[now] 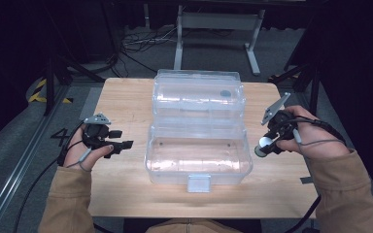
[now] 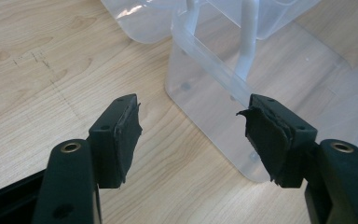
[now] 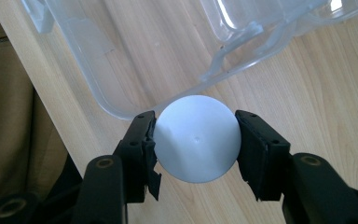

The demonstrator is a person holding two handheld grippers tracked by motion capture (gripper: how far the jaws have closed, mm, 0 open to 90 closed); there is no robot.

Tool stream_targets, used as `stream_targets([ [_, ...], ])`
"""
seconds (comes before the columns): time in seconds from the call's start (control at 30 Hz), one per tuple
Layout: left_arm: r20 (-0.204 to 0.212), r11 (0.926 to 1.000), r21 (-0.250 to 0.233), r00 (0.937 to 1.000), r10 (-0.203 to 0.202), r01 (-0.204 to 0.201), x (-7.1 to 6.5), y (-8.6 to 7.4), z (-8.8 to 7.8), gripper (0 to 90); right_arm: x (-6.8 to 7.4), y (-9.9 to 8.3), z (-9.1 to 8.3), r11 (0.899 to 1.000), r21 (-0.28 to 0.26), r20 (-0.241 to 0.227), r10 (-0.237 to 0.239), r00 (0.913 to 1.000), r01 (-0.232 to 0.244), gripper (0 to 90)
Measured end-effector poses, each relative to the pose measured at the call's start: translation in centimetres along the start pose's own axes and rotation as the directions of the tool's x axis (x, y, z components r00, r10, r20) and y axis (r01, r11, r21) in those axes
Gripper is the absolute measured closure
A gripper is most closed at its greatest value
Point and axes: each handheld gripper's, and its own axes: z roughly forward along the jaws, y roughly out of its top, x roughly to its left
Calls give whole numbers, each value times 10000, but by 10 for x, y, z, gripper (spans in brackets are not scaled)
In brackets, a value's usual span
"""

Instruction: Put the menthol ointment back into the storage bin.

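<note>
A clear plastic box lies open in the middle of the wooden table, its lid folded back behind it. My right gripper is shut on a white ball, held just off the box's right side; both pads press the ball's sides. The ball hangs above the table. My left gripper stands open left of the box, nothing between its jaws. In the left gripper view the box corner lies just beyond the left gripper.
The table has bare wood to the left and right of the box. A latch tab sticks out at the box's front edge. Beyond the table are a white desk frame, cables on the floor and dark stands.
</note>
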Motion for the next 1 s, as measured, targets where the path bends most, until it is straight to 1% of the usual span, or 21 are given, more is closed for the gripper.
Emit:
stream_targets([
  [0.1,-3,10000,-1,10000,-31,31,0,0,0,357,3,5,-2,9998,30,-15,-180,9998,180,505],
  [0.13,-3,10000,-1,10000,-31,31,0,0,0,357,4,6,-2,9995,-6,-10,-309,9995,309,505],
  [0.23,22,10000,8,10000,-48,48,0,0,-1,357,6,8,-3,9993,-13,-24,-383,9993,383,505],
  [0.3,14,10000,18,10000,-16,16,0,0,-1,357,9,13,-4,9973,52,107,-736,9972,736,505],
  [0.43,24,10000,17,10000,-28,28,0,0,-1,357,13,18,-6,9950,63,87,-998,9950,997,505],
  [0.53,29,10000,19,10000,-20,20,0,0,-1,357,13,21,-6,9912,160,134,-1319,9912,1316,505],
  [0.73,3,10000,31,10000,-19,19,1,-1,-1,356,16,26,-7,9870,180,176,-1603,9869,1600,505],
  [0.83,-2,10000,29,10000,12,-12,1,0,-1,356,18,28,-6,9843,177,51,-1755,9845,1754,505],
  [1.0,4,10000,31,10000,-2,2,1,0,-1,356,18,31,-4,9767,-71,-264,-2147,9763,2146,505],
])
